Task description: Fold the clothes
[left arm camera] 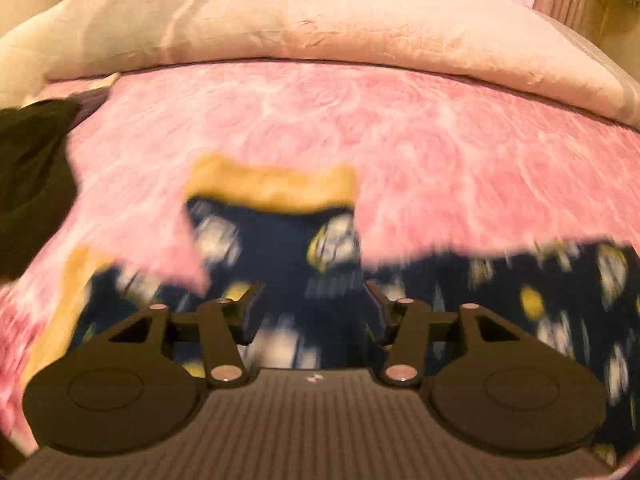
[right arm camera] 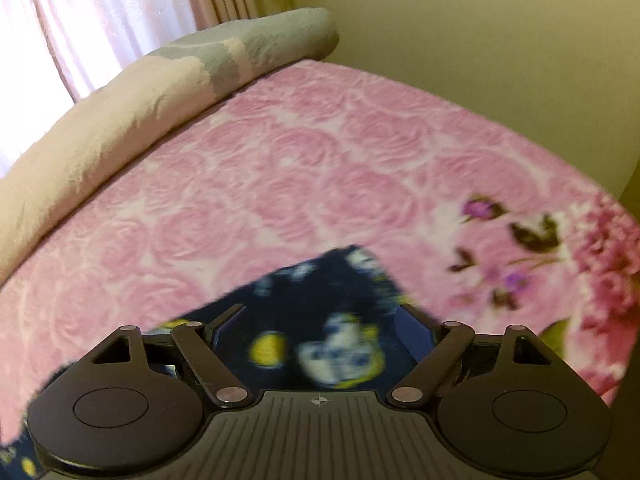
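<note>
The navy printed garment (left arm camera: 280,256) lies spread on the pink bed cover (left arm camera: 400,140), its yellow cuffs (left arm camera: 272,188) pointing toward the rolled beige blanket (left arm camera: 320,32). The left tool (left arm camera: 314,312) hangs over the cloth with its jaws apart and nothing pinched; the right tool (right arm camera: 320,332) stands spread wide over a corner of the same garment (right arm camera: 340,280), also holding nothing. Both views are smeared, so the exact hem lines are hard to read. The risk is a careless grab: closing on the plush cover along with the cloth, or catching only one layer, which would drag the garment askew and spoil the fold. The dark clothing (left arm camera: 28,168) at the bed's edge could get swept along.
</note>
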Tool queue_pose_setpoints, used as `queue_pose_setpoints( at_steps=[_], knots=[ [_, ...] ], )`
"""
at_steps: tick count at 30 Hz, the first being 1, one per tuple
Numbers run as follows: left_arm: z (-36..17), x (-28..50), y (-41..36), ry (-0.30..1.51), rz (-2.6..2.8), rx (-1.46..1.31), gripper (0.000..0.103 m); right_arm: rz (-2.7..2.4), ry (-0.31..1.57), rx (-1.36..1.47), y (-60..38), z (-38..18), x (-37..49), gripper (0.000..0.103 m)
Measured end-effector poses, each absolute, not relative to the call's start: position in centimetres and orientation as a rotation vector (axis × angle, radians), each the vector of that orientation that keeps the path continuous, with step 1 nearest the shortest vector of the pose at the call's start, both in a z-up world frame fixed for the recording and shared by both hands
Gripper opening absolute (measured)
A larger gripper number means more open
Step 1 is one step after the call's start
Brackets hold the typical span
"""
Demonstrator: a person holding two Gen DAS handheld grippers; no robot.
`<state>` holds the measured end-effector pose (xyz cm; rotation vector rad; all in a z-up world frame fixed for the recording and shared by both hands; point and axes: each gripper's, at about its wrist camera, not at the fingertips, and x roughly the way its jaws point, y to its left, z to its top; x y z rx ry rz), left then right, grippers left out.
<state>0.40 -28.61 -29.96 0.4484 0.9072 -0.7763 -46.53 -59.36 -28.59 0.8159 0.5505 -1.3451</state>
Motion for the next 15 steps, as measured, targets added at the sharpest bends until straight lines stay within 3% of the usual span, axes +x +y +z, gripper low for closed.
queue_pose_setpoints(
  at_steps=[4, 6, 8, 11, 15],
  knots=[
    [-33.3, 2.7, -34.5, 0.901, -0.788, 0.525, 0.049, -1.339, 0.548, 0.842, -59.0, -28.6, -45.4, 0.083],
    [-35.6, 3.7, -36.2, 0.901, -0.755, 0.569, 0.042, -1.341, 0.567, 0.862, -58.8, -28.9, -45.1, 0.083],
    [-37.2, 4.5, -36.1, 0.937, -0.745, 0.558, 0.008, -1.348, 0.581, 0.888, -58.6, -29.3, -45.0, 0.083],
    [-36.3, 5.3, -32.6, 0.931, -0.751, 0.379, 0.003, -1.365, 0.578, 0.927, -58.0, -29.5, -45.2, 0.083],
    [-30.6, 6.4, -22.9, 0.839, -0.707, 0.001, 0.002, -1.367, 0.594, 0.931, -57.5, -29.7, -44.6, 0.083]
  ],
)
